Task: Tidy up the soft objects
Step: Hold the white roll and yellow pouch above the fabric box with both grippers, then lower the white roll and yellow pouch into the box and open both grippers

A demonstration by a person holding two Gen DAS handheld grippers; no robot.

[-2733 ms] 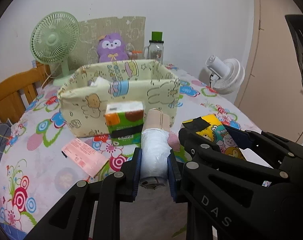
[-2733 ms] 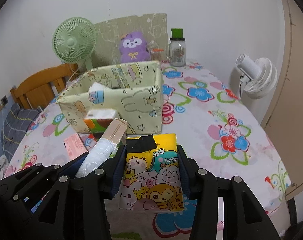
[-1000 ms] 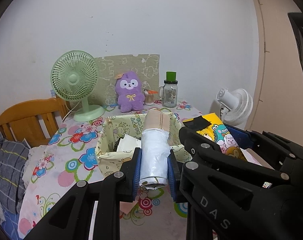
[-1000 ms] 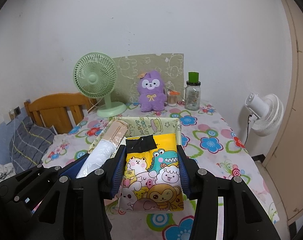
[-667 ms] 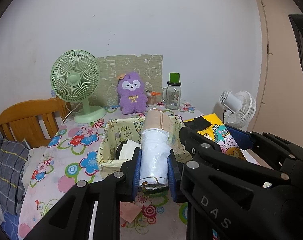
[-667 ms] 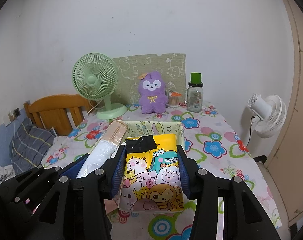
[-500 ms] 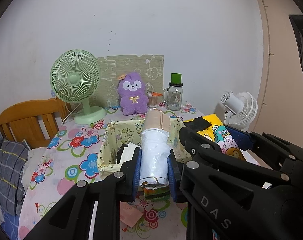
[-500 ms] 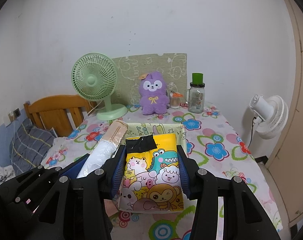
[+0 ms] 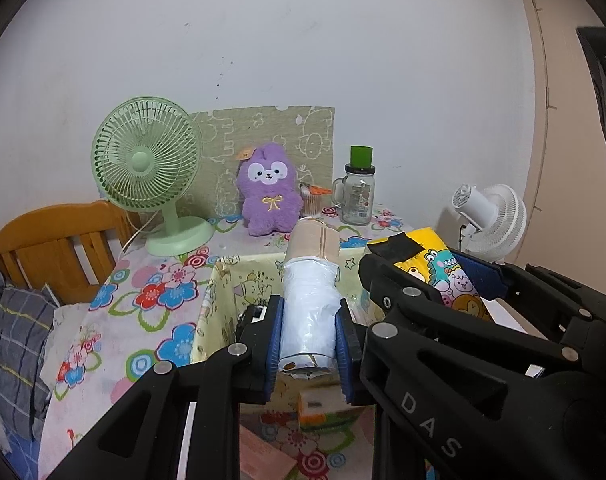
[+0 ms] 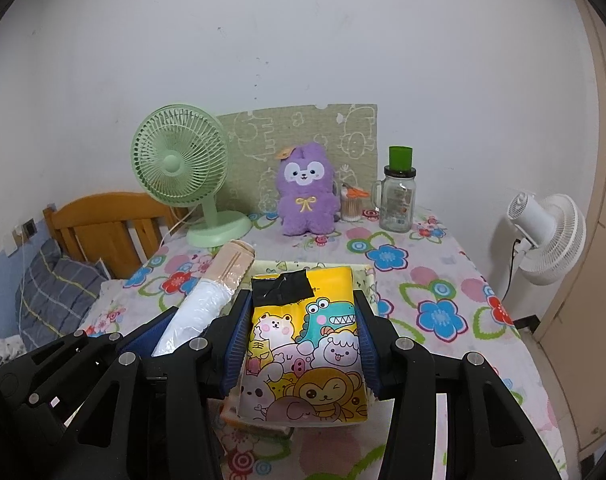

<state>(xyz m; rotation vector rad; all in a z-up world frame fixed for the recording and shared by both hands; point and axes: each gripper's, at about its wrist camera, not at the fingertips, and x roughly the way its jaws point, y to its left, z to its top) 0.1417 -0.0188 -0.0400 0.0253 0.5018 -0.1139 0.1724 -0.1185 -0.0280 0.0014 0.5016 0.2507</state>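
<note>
You see a tablecloth (image 10: 443,280) of pale pink, printed with blue, red and pink flowers ringed in green. The fabric bin (image 9: 223,292) is cream-yellow with small cartoon drawings. The roll (image 9: 309,320) in your left gripper (image 9: 309,340) is white, with a beige end. The pack (image 10: 305,344) in your right gripper (image 10: 303,344) is yellow, with cartoon animals and a black patch. The plush (image 10: 307,192) is purple, one fan (image 10: 179,168) mint green, the other fan (image 10: 551,236) white, the jar's cap (image 10: 400,157) green.

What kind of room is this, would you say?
Probably a bedroom or small living space at home: a wooden bed frame with bedding beside a table with a floral tablecloth, plus a purple plush toy and green desk fan.
</note>
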